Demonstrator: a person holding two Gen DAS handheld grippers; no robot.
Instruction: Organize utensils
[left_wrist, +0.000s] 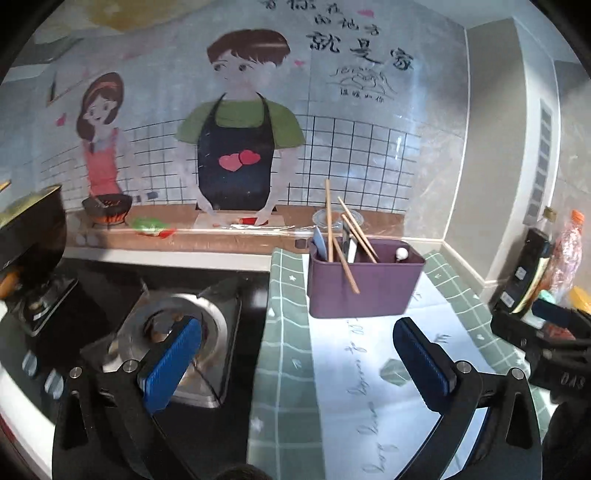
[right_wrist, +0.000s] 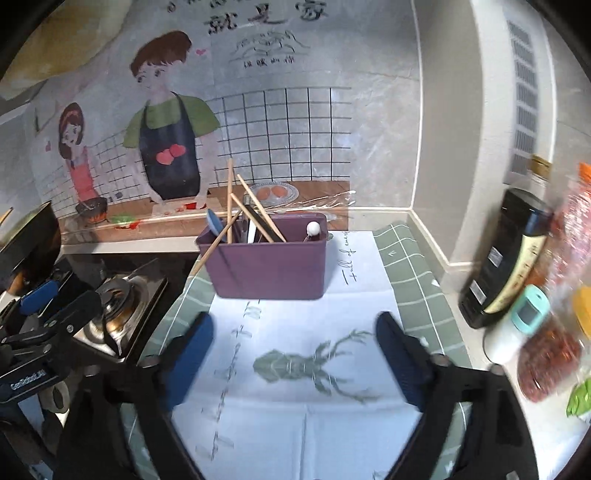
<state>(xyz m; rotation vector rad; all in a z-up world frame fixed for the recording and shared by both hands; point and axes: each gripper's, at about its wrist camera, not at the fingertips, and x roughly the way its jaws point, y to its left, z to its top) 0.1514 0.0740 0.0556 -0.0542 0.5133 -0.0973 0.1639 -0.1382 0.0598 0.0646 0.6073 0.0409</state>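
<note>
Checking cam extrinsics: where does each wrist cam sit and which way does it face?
Left wrist: on the left gripper, open, facing the mural wall; stove burner under its left finger, right gripper at right edge.
Right wrist: on the right gripper, open, centred over the deer cloth; left gripper at left edge, bottles on right.
Shared: purple bin holding chopsticks.
</note>
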